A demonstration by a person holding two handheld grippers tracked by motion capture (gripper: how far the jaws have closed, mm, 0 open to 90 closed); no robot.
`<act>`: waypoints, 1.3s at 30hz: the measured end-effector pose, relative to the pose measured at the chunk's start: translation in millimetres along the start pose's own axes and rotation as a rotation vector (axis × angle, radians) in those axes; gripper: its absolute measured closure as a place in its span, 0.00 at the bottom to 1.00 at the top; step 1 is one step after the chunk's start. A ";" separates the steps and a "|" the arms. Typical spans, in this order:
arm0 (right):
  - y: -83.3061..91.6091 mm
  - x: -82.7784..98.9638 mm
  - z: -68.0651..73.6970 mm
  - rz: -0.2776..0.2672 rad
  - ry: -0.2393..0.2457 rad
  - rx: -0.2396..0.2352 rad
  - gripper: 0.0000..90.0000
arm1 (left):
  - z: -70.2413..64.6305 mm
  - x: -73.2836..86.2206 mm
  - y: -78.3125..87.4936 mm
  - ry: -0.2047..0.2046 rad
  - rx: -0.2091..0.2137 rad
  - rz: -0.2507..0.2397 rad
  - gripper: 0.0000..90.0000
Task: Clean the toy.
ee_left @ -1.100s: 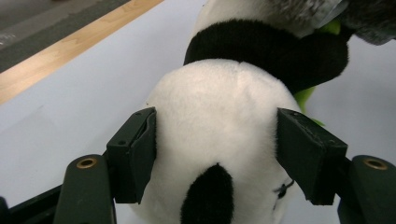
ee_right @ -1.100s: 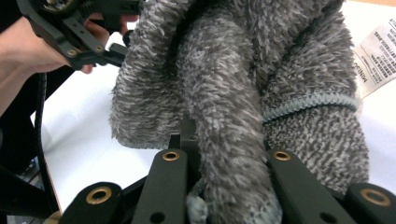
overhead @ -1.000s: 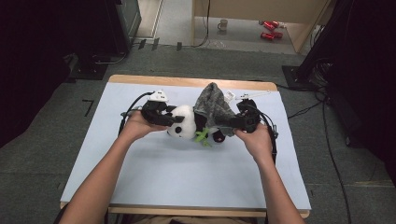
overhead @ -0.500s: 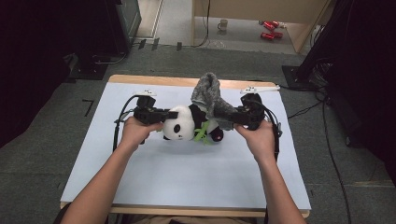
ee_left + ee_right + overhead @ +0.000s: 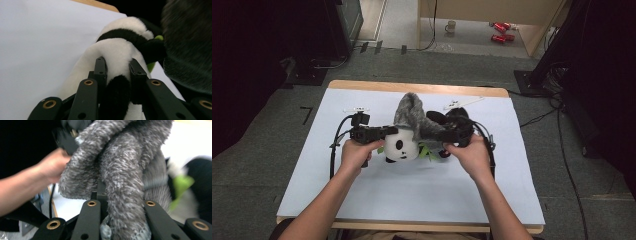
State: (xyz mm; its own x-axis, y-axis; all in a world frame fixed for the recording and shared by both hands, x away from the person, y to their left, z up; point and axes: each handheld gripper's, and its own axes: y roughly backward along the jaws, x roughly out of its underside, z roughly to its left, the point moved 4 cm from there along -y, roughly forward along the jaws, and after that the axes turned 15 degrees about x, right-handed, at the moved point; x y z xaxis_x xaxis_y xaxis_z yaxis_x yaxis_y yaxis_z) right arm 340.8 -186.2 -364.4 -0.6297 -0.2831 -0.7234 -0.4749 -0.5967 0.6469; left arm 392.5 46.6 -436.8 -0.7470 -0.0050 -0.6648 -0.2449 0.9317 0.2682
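A black-and-white panda plush (image 5: 401, 146) with a green leaf lies mid-table. My left gripper (image 5: 393, 131) comes in from the left. Its jaws have just been closing and now pinch the panda (image 5: 115, 47) at its black ear, so the left gripper (image 5: 117, 65) is shut on it. A grey fuzzy cloth (image 5: 409, 112) stands up over the panda's body. My right gripper (image 5: 433, 131) holds it from the right. In the right gripper view the cloth (image 5: 120, 170) is clamped between the jaws of the right gripper (image 5: 120, 192), and the other hand shows behind it.
A pale sheet covers the table (image 5: 427, 195), with a wooden edge at the back. Two small white items (image 5: 357, 108) (image 5: 462, 102) lie near the far edge. Cables trail from both grippers. A mug (image 5: 451, 26) and red objects (image 5: 499, 31) sit on the floor beyond.
The left jaws have shut on the panda's head. Both grippers and the panda have shifted left and a little toward the person. The grey cloth has swung left with the right gripper.
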 end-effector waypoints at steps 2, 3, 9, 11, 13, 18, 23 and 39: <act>-15.8 8.7 3.5 0.036 -0.020 -0.022 0.87 | 2.4 -0.2 1.3 -0.023 -0.019 0.008 0.81; -23.3 13.3 5.7 0.055 -0.022 -0.032 0.87 | 3.6 -0.1 1.6 -0.034 -0.024 0.014 0.81; -61.5 35.8 24.7 0.154 0.045 -0.002 0.88 | 6.7 -0.9 3.0 -0.058 -0.030 0.034 0.78; -70.3 39.9 22.3 0.165 0.046 0.012 0.88 | 7.8 -1.3 3.9 -0.073 -0.038 0.044 0.75; -71.2 42.0 18.8 0.163 0.049 0.021 0.88 | 8.4 -2.2 4.1 -0.085 -0.029 0.051 0.70; -67.8 45.0 6.7 0.172 0.082 0.098 0.88 | 9.5 -7.6 5.4 -0.145 -0.016 0.089 0.57; -64.1 45.6 -9.5 0.165 0.057 0.138 0.88 | 14.1 -9.7 8.6 -0.203 -0.013 0.104 0.52; -70.3 39.9 -29.3 0.103 0.084 0.298 0.89 | 15.0 -0.2 16.4 -0.098 0.071 0.210 0.76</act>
State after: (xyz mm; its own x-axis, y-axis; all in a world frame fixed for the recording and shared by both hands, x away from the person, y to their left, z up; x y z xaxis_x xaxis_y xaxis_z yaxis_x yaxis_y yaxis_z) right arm 367.0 -177.6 -445.9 -0.6369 -0.3986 -0.6599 -0.5782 -0.3192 0.7509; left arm 397.9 67.4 -442.8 -0.7124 0.2234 -0.6652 -0.0442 0.9318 0.3602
